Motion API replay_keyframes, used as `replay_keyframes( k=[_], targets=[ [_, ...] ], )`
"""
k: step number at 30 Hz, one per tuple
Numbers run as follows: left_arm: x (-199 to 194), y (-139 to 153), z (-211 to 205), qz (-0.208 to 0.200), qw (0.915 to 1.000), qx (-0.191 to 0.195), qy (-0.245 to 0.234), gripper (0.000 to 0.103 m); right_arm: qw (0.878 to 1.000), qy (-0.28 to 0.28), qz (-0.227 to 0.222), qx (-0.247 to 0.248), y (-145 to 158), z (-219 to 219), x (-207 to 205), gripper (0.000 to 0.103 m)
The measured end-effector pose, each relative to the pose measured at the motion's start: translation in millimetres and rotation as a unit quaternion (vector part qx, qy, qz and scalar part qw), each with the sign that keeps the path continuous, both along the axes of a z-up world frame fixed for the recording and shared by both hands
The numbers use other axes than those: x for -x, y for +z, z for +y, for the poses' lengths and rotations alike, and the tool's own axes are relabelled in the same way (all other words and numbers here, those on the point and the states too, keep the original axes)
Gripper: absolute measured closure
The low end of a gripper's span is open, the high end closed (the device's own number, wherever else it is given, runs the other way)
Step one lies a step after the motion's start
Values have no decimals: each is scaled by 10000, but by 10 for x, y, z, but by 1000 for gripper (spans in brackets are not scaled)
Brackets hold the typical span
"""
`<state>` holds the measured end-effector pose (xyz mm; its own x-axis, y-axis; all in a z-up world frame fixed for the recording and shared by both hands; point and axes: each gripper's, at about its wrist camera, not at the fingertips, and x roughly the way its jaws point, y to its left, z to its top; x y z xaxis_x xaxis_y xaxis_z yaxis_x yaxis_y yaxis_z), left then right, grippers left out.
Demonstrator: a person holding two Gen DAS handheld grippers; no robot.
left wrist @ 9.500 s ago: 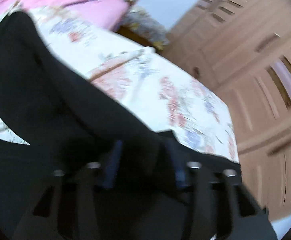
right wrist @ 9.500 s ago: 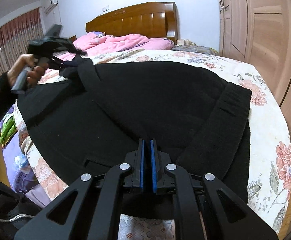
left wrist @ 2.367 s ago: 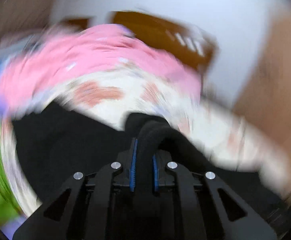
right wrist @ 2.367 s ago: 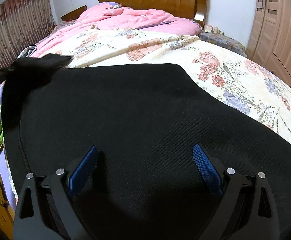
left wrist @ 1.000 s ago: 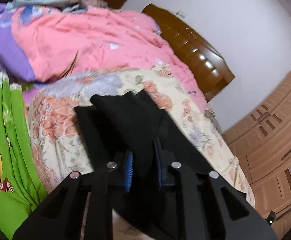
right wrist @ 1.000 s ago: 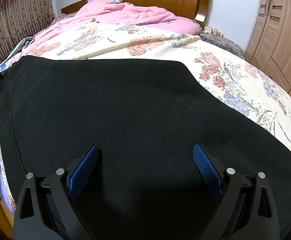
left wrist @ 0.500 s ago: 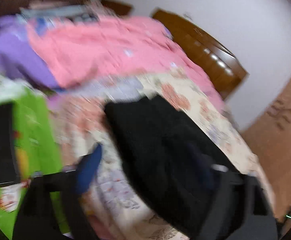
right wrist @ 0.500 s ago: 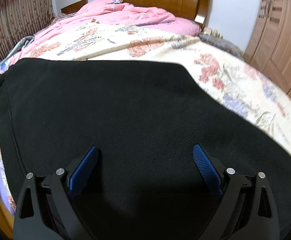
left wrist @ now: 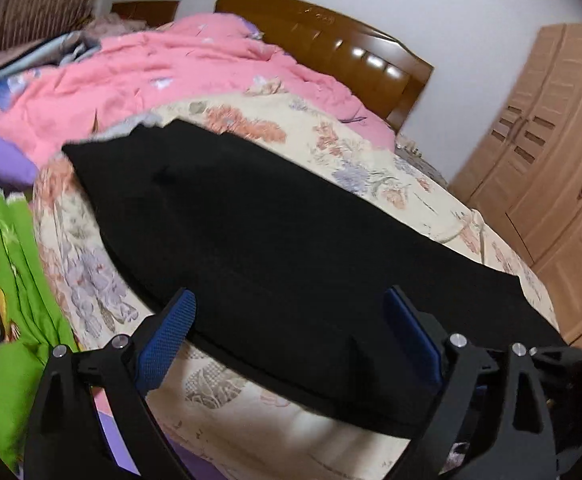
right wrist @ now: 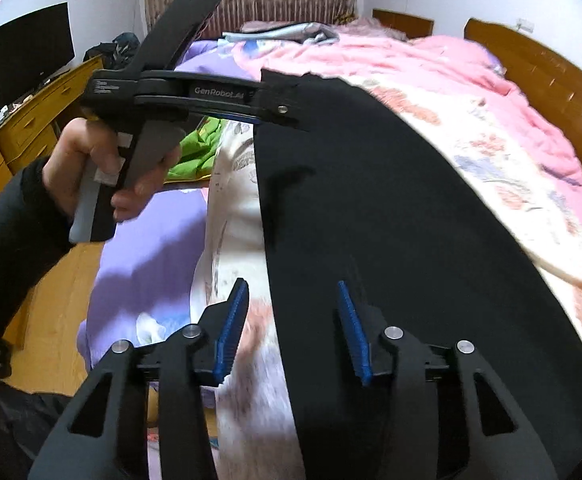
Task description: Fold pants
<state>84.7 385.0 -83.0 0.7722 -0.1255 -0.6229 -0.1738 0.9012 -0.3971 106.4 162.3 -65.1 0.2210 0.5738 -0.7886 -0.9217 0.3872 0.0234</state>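
Your left gripper [left wrist: 287, 336] has its jaws spread wide and grips nothing; its blue pads [left wrist: 167, 332] sit one over the sheet [left wrist: 331, 148] at the bed's near edge and one over the pants [left wrist: 291, 248], with the black cloth lying flat between and beyond them. Your right gripper [right wrist: 293, 328] is parted too, less widely, and empty: its left pad hangs over the sheet, its right pad over the pants' long edge, which runs up the frame between them. Whether either gripper touches the cloth is hard to tell from these angles.

In the right wrist view your left hand [right wrist: 103, 168] holds the other gripper by its handle, its tip at the far corner of the pants.

The pants lie spread as one long black panel across the floral sheet, along the side of the bed. Past them is a heaped pink quilt [left wrist: 179, 68], then the wooden headboard [left wrist: 331, 44]. A wardrobe [left wrist: 547, 176] stands to the right of the bed. Off the bed's side are purple and green cloths [right wrist: 199, 144], a wooden dresser [right wrist: 31, 120] and a dark screen [right wrist: 27, 52] on it.
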Motion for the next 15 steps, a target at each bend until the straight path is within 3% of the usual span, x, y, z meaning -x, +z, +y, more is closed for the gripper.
replay_keyframes(
  k=[3, 6, 12, 15],
  targets=[
    [44, -55, 92, -59, 9994, 319, 96, 8, 9999, 43, 65, 139, -85, 162, -63, 66],
    [167, -11, 163, -151, 9988, 373, 277, 8, 9998, 70, -103, 171, -166, 192, -25, 66],
    [563, 121, 343, -496, 9951, 492, 693, 8, 9953, 61, -844, 472, -199, 228, 110, 89],
    [674, 131, 432, -550, 9936, 582, 803, 8, 9950, 109, -909, 385, -150, 232, 151, 95]
  ],
)
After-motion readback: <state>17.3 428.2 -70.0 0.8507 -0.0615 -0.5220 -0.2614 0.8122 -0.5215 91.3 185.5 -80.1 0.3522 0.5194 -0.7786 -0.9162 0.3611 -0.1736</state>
